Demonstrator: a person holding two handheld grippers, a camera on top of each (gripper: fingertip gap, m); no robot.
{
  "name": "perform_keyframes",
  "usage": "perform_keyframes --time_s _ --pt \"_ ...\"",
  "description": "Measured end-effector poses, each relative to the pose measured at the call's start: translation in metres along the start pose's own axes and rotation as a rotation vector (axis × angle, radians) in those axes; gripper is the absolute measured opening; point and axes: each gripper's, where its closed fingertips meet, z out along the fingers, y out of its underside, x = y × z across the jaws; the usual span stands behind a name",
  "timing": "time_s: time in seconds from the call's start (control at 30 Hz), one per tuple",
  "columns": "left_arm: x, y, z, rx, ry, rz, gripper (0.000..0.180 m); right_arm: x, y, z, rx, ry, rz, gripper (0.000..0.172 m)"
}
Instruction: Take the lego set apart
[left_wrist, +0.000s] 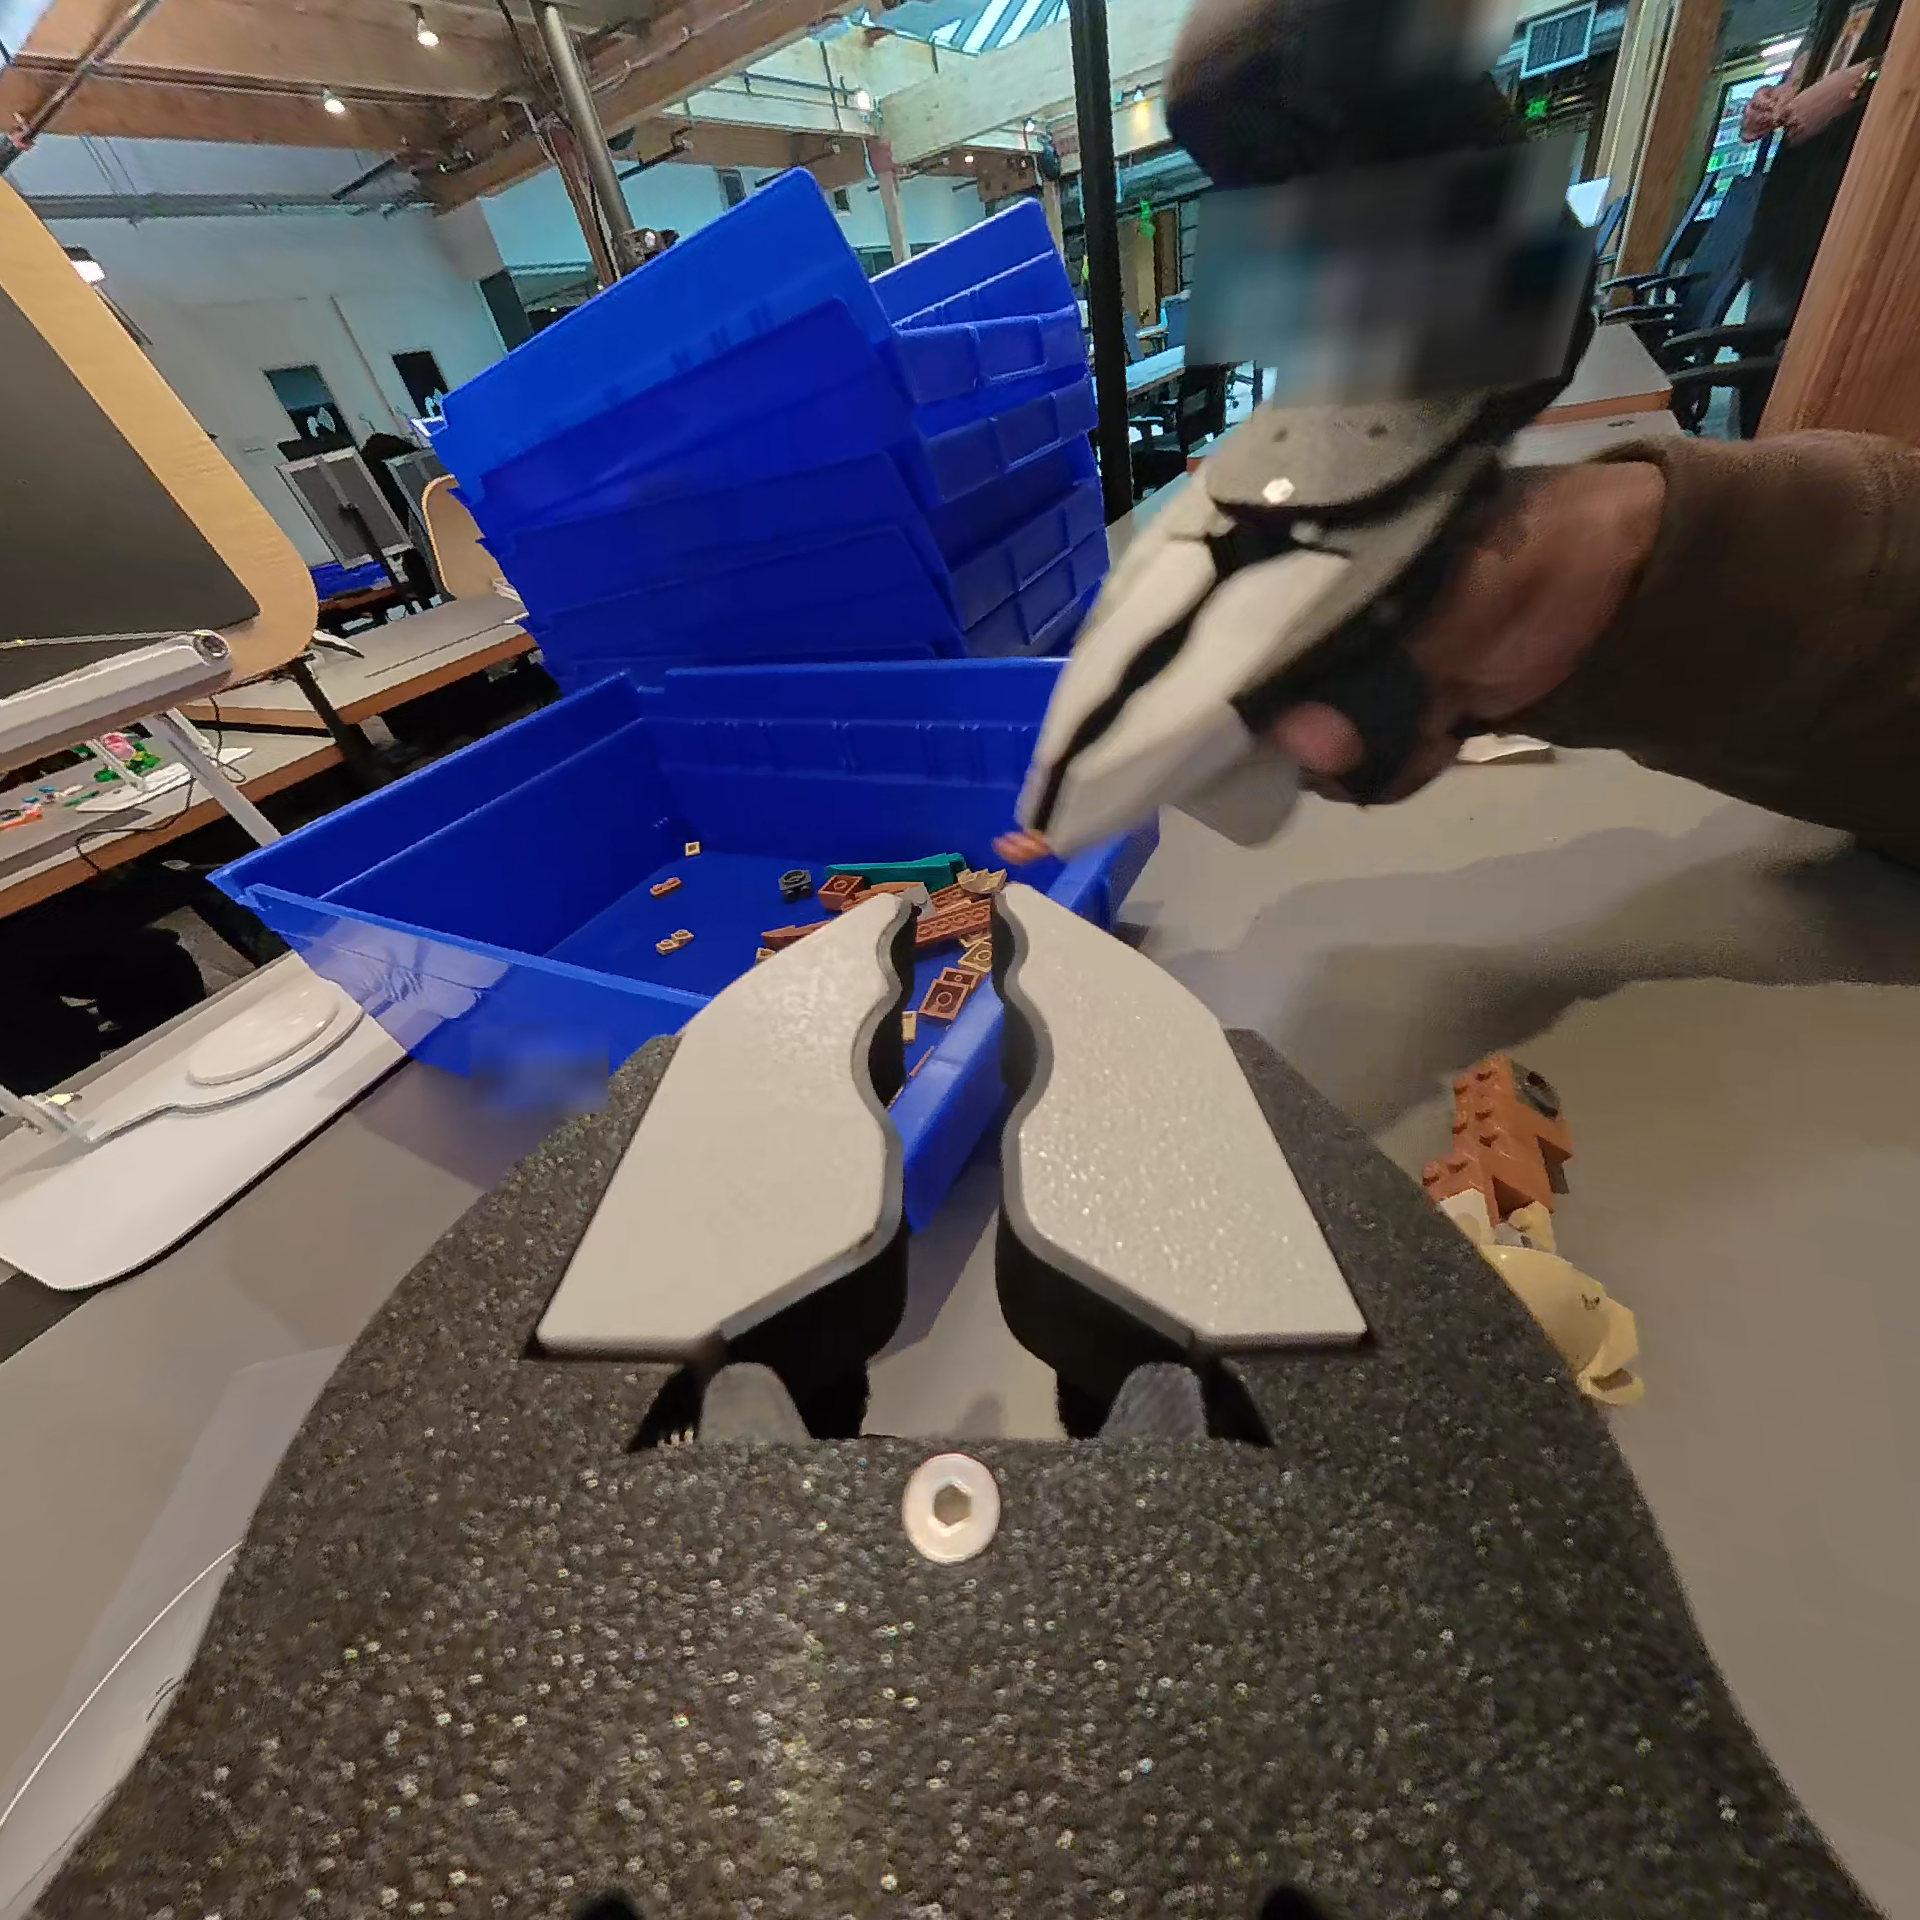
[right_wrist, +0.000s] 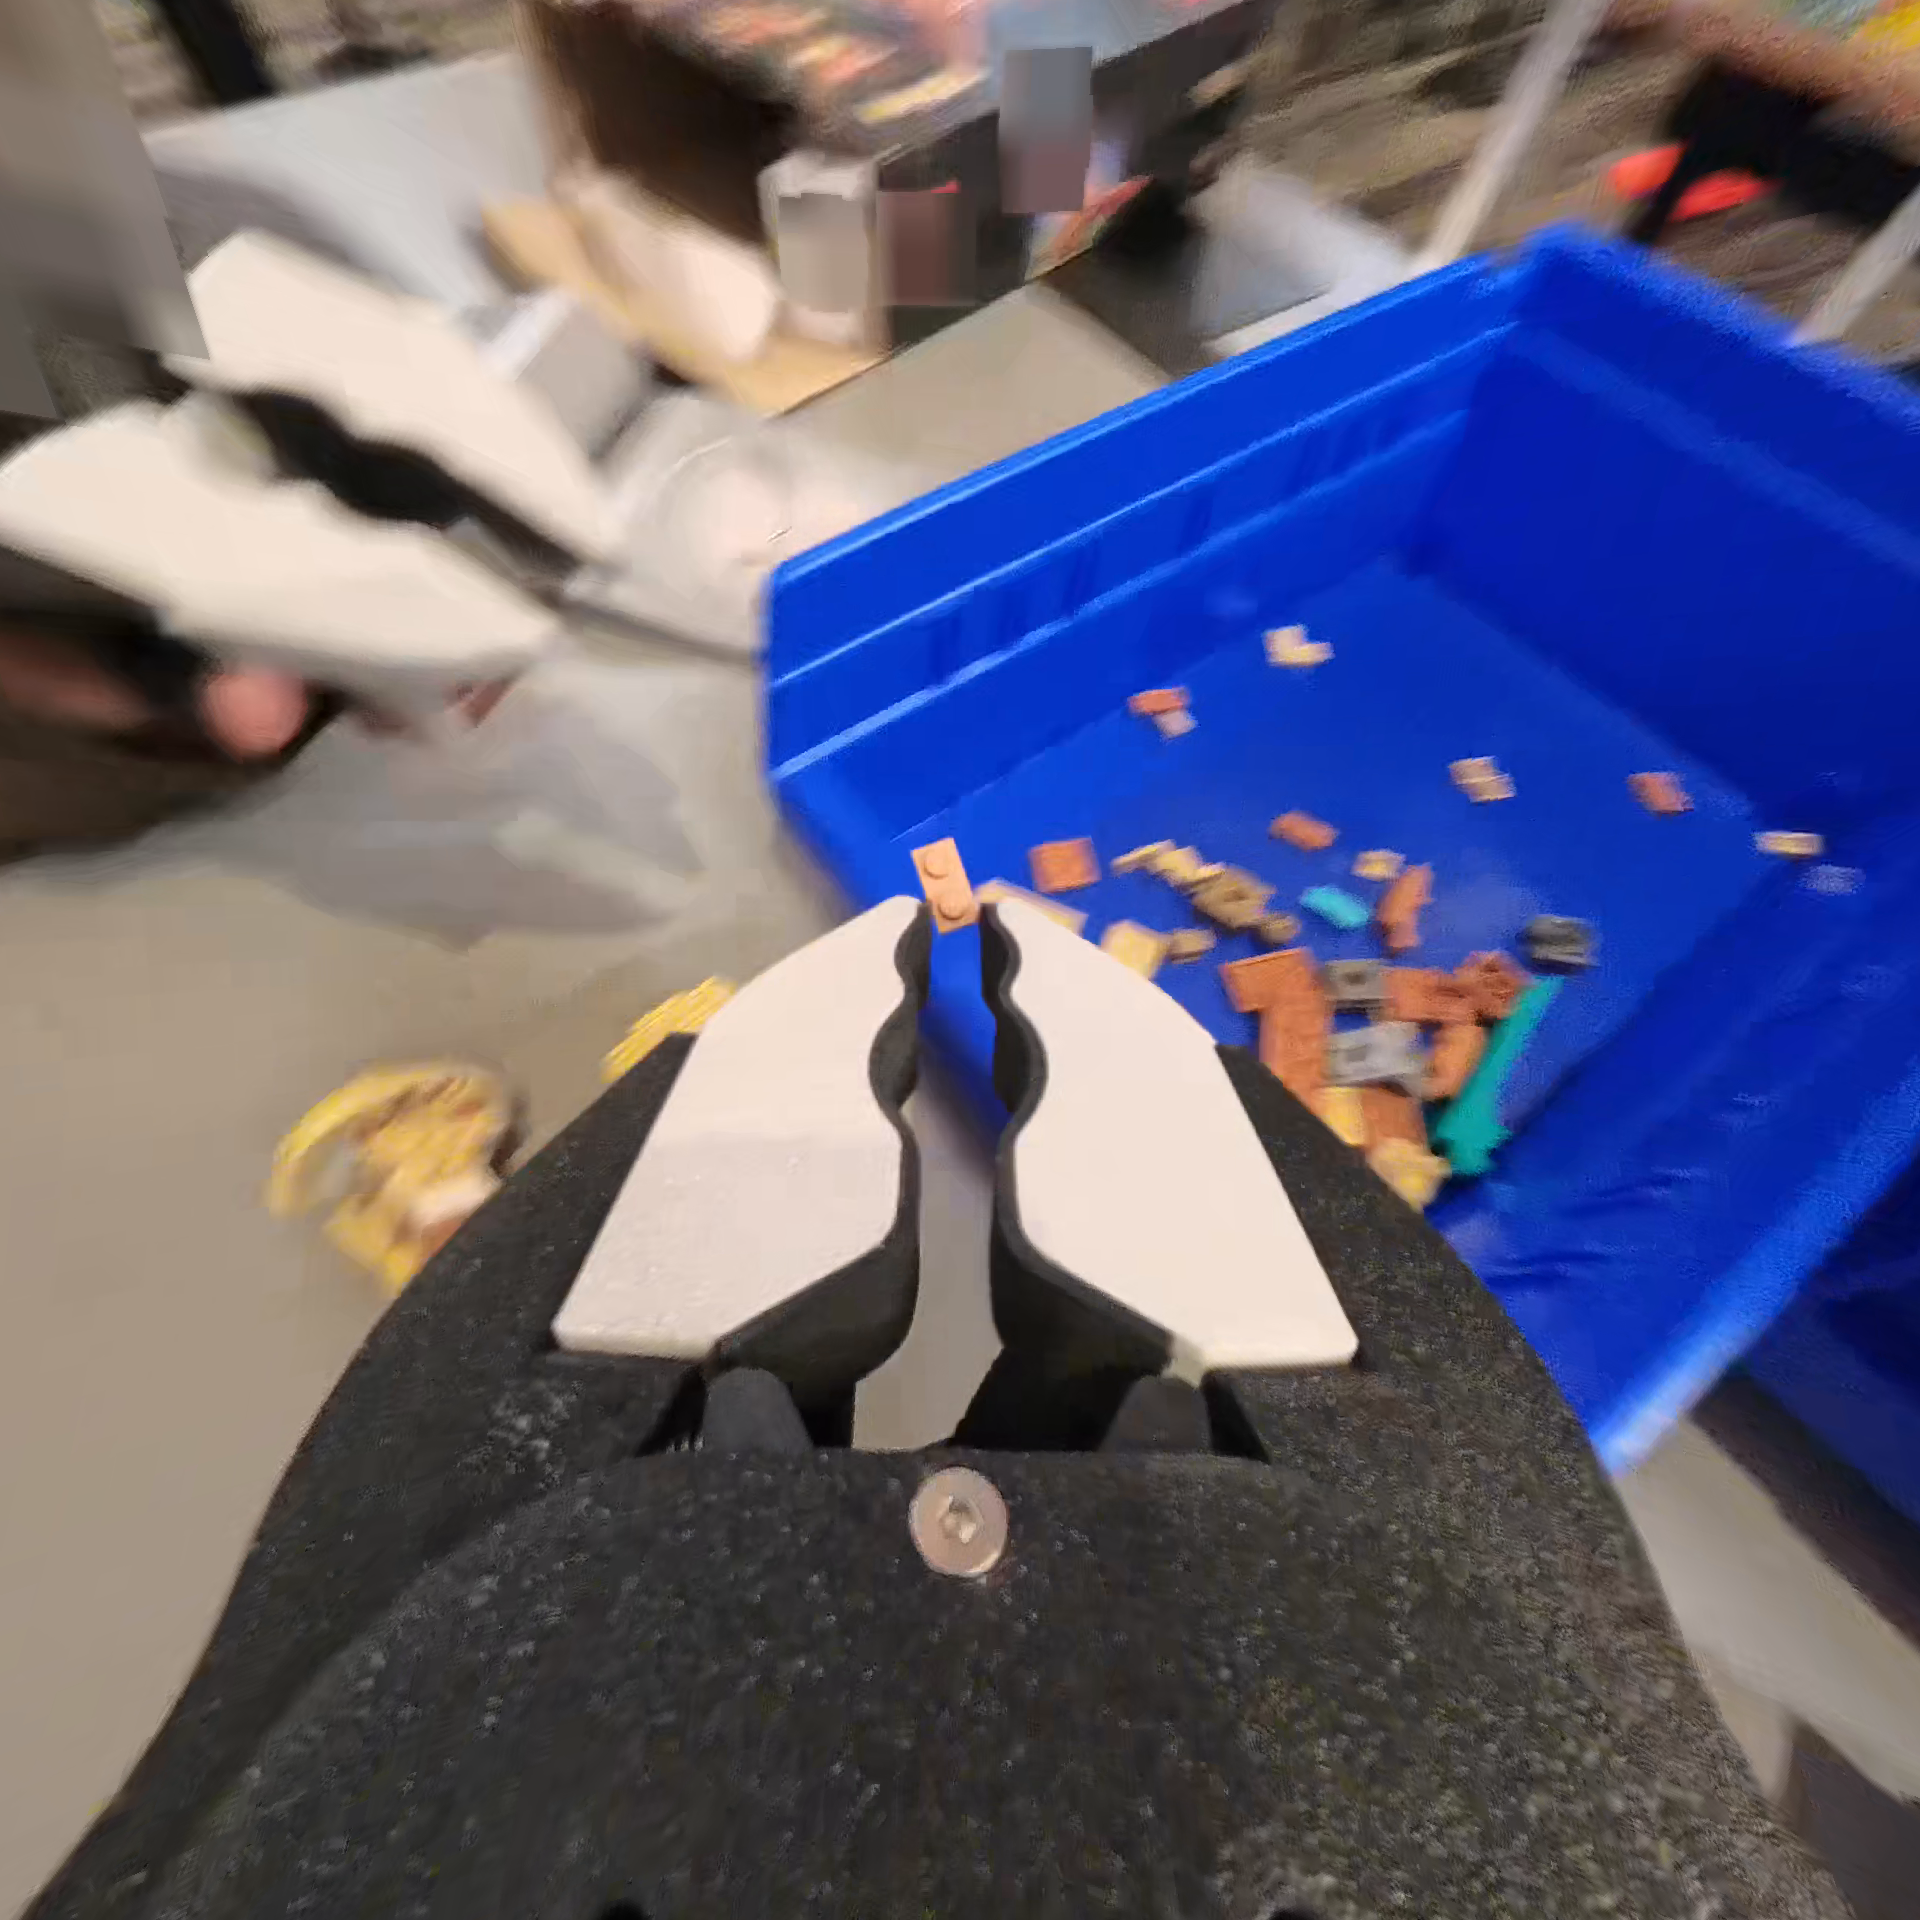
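**Small plate pinched over the bin edge**

Our right tool (right_wrist: 951, 914) pinches a small orange two-stud plastic plate (right_wrist: 943, 883) at its very tips, pads pressing one end while the rest sticks out forward. It hangs above the near rim of the open blue plastic bin (right_wrist: 1143, 488), where loose brown, tan and teal bricks (right_wrist: 1351, 987) lie scattered. With so little of the plate gripped, we judge a steady squeeze and a slow wrist matter most. Our left tool (left_wrist: 956, 909) is narrowly spread, holding nothing, poised above the same bin. A brown-and-cream brick model (left_wrist: 1507, 1153) lies on the grey worktop (left_wrist: 1662, 1039) beside it.
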Motion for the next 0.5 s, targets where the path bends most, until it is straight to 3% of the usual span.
perform_keyframes --time_s 0.07,0.13,0.27,0.5 --pt "0.003 0.002 0.001 -0.008 0.019 0.011 0.013 0.027 -0.006 0.004 0.002 0.132 0.015 0.026" --pt "0.015 0.007 0.003 -0.04 0.101 0.02 0.014 0.031 0.005 0.011 -0.06 0.153 -0.035 0.039" --pt "0.038 0.029 0.004 -0.173 0.246 0.084 0.017 0.009 0.019 0.012 -0.043 0.107 -0.189 0.038" --pt "0.063 0.067 0.005 -0.362 0.394 0.07 0.032 -0.038 0.035 0.002 0.012 -0.141 -0.292 0.032"
